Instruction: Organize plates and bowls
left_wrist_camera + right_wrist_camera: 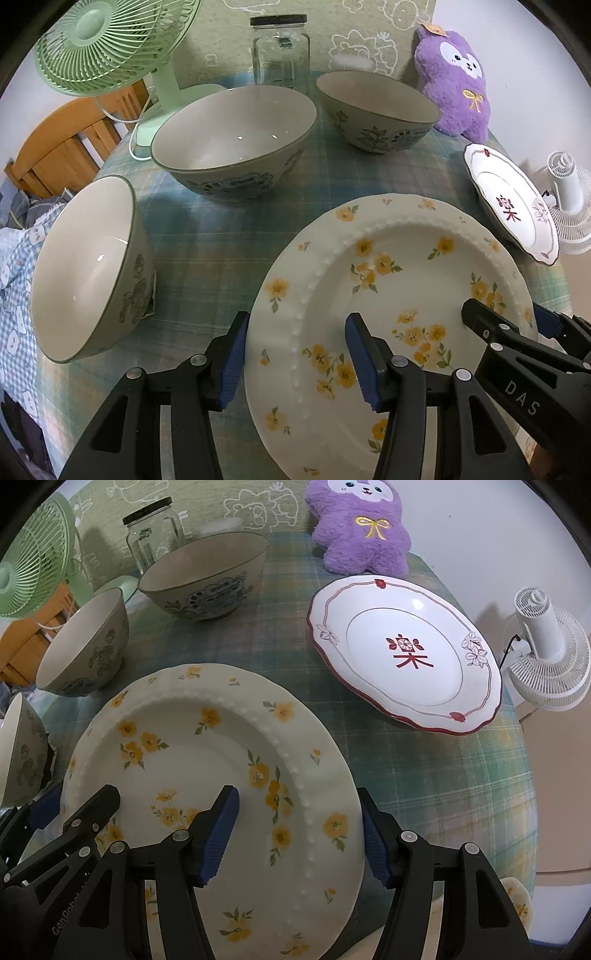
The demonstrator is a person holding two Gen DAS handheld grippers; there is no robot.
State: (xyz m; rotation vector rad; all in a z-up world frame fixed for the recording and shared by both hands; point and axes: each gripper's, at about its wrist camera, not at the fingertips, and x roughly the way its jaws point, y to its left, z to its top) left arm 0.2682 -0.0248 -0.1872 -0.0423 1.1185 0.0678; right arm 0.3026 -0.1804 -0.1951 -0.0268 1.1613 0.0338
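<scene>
The left tongs [295, 354] straddle the left rim of the flowered plate [388, 295] on the bench [207, 236], half open. The right tongs [299, 830] straddle its right rim, wider; whether any pads press it I cannot tell.

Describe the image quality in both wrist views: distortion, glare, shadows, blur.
Left wrist view: strong fisheye bending with dark corners; small glints inside the middle bowl; a soft shadow on the tablecloth below it; focus is fairly sharp throughout. Right wrist view: the same curving stretches the red-rimmed plate; the white fan casts a soft shadow on the wall; mild glare on the flowered plate.
</scene>
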